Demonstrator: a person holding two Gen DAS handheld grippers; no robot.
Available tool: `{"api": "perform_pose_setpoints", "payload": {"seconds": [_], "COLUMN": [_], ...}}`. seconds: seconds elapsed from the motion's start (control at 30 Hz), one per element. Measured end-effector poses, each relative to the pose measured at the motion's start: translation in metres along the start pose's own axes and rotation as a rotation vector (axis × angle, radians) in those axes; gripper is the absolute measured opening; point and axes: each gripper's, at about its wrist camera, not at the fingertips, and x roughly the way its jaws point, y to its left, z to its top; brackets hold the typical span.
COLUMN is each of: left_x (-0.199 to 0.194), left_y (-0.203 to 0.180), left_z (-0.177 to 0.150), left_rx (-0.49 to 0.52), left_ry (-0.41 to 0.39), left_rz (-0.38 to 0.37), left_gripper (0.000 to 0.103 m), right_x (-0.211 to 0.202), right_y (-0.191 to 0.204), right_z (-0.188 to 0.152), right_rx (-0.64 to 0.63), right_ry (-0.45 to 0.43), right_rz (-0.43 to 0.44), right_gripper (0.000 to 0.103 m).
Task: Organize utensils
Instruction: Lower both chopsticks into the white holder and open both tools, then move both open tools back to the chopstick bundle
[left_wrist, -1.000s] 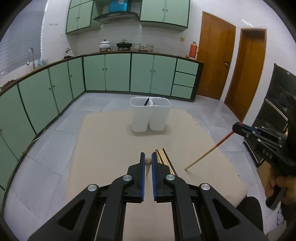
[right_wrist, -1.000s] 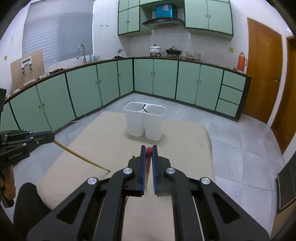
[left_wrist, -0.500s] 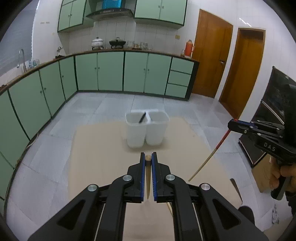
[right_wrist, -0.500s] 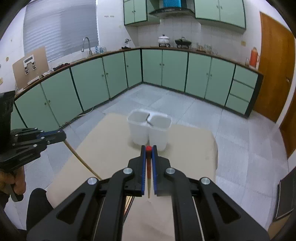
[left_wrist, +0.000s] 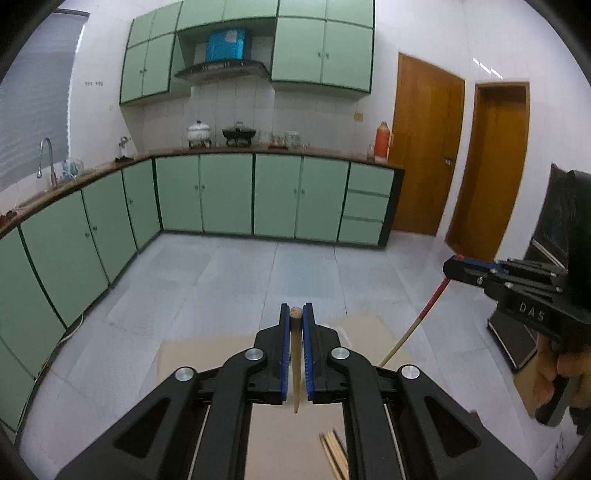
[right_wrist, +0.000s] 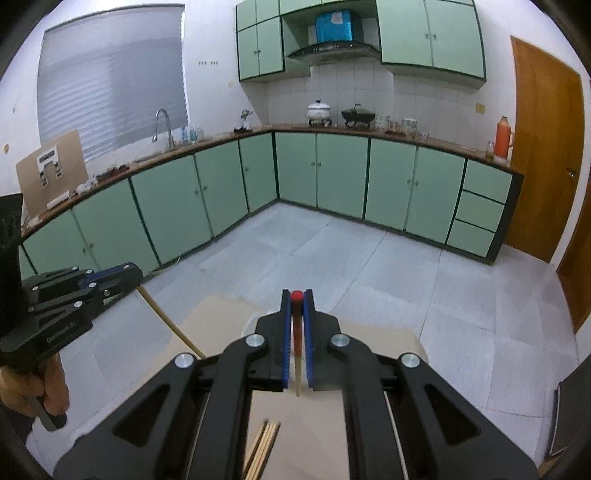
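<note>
My left gripper (left_wrist: 295, 314) is shut on a plain wooden chopstick (left_wrist: 295, 354) that hangs down between its blue pads, high above the beige mat (left_wrist: 288, 435). My right gripper (right_wrist: 296, 297) is shut on a red-topped chopstick (right_wrist: 296, 332), also raised. Each gripper shows in the other's view: the right one (left_wrist: 452, 266) with its red-topped stick (left_wrist: 413, 325), the left one (right_wrist: 135, 275) with its stick (right_wrist: 170, 325). A bundle of loose chopsticks (left_wrist: 334, 456) lies on the mat and also shows in the right wrist view (right_wrist: 264, 448). The white holder bins are hidden behind the grippers.
Green kitchen cabinets (left_wrist: 251, 195) run along the back and left walls. Wooden doors (left_wrist: 424, 147) stand at the right. A black appliance (left_wrist: 554, 258) stands right of the mat. Grey tiled floor (right_wrist: 332, 258) surrounds the mat.
Both grippers have risen and tilted up with their chopsticks. The white bins have dropped out of sight below the fingers. The chopstick tips no longer touch the mat.
</note>
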Motion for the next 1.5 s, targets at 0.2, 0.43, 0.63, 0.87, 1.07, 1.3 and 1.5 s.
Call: {"api": "perform_pose_setpoints", "payload": {"seconds": [0.2, 0.43, 0.63, 0.87, 1.07, 1.3, 1.5], "left_x": [0.04, 0.102, 0.139, 0.113, 0.037, -0.031, -0.069], "left_y": [0.013, 0.021, 0.029, 0.041, 0.05, 0.036, 0.014], "left_z": [0.031, 0.015, -0.026, -0.03, -0.047, -0.156, -0.272], "left_rx": [-0.03, -0.051, -0.051, -0.052, -0.057, -0.027, -0.046], "left_ry": [-0.056, -0.036, 0.053, 0.024, -0.045, -0.031, 0.003], "left_rz": [0.046, 0.057, 0.07, 0.104, 0.12, 0.148, 0.133], "left_gripper": [0.007, 0.007, 0.007, 0.032, 0.069, 0.083, 0.083], "right_x": [0.04, 0.11, 0.153, 0.124, 0.04, -0.017, -0.017], "right_y": [-0.012, -0.032, -0.05, -0.053, -0.045, -0.003, 0.042], "right_z": [0.026, 0.011, -0.021, -0.029, -0.071, -0.226, -0.369], "right_rx": [0.003, 0.034, 0.091, 0.105, 0.086, 0.031, 0.04], "right_ry": [-0.023, 0.038, 0.122, 0.069, -0.051, -0.024, 0.154], "right_rz": [-0.023, -0.035, -0.039, -0.031, -0.017, -0.034, -0.004], "right_gripper": [0.005, 0.005, 0.008, 0.03, 0.031, 0.034, 0.034]}}
